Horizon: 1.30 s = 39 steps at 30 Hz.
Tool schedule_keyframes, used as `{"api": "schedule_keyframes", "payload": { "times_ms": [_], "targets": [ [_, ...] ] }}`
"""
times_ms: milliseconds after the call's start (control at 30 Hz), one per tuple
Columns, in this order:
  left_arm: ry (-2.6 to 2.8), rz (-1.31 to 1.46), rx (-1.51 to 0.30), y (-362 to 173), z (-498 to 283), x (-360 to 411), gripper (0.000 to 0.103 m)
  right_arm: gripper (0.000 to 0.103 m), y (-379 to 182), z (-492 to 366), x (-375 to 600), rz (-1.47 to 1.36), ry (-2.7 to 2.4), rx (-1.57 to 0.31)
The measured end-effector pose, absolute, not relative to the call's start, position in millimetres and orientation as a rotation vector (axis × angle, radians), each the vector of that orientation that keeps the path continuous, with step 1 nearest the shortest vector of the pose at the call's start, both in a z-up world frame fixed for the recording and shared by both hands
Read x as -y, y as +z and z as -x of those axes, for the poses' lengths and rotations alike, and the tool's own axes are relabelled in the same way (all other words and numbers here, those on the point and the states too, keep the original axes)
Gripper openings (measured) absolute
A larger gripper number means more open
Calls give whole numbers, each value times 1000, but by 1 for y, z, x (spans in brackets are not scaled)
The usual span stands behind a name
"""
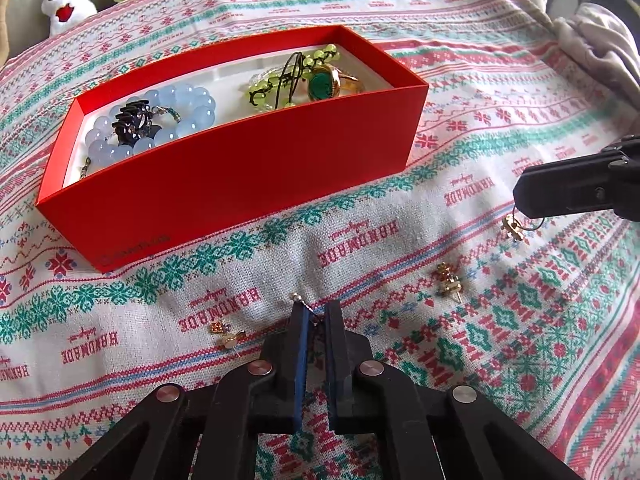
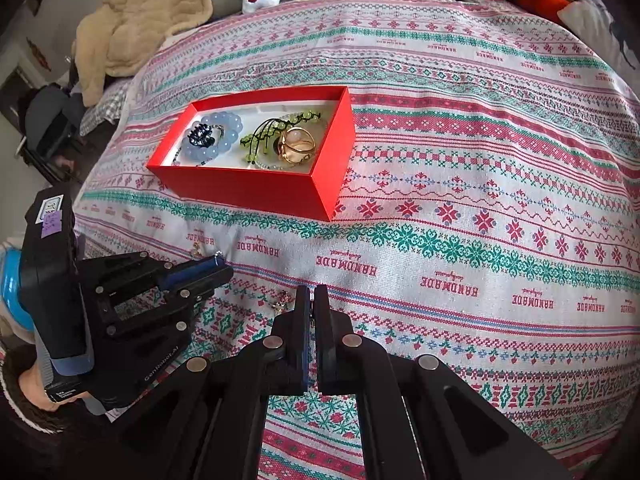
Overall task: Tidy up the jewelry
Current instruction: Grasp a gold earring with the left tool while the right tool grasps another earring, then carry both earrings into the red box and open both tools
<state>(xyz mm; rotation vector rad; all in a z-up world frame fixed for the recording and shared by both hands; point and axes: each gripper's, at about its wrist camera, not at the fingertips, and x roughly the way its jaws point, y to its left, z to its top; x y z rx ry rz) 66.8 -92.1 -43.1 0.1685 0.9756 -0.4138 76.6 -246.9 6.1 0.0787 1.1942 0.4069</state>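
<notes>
- Black left gripper (image 1: 316, 312), lowest in its own view, is clenched on a thin pearl-tipped pin (image 1: 297, 298) that pokes out past its tips.
- Right gripper (image 2: 311, 294) pinches a small gold earring (image 1: 512, 226), dangling just above the bedspread (image 1: 460, 92).
- Loose earrings lie beside the left gripper: one pair (image 1: 228, 334) left, a gold stud (image 1: 448, 282) right.
- Red box (image 1: 224, 184) lies ahead, its long side facing the left gripper, which appears nearer; bracelets (image 1: 188, 108) are already inside.

The left gripper (image 1: 316, 314) has its jaws pinched on a thin pearl-tipped earring (image 1: 298, 299), low over the patterned bedspread (image 1: 460, 140). Beyond stands the red box (image 1: 240, 176) of bracelets; the right gripper (image 1: 520, 196) seemingly grips a gold earring (image 1: 513, 227).
</notes>
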Motion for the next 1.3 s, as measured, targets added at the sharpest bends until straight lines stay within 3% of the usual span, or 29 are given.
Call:
{"api": "schedule_keyframes", "payload": {
  "times_ms": [1000,1300],
  "targets": [
    [-384,-7,-867,26,-94,60,0,2,34,-115,224,-190,405,-1108],
    [-385,10,-871,18,-121,65,1,2,33,-140,212,-252,425,-1045]
  ]
}}
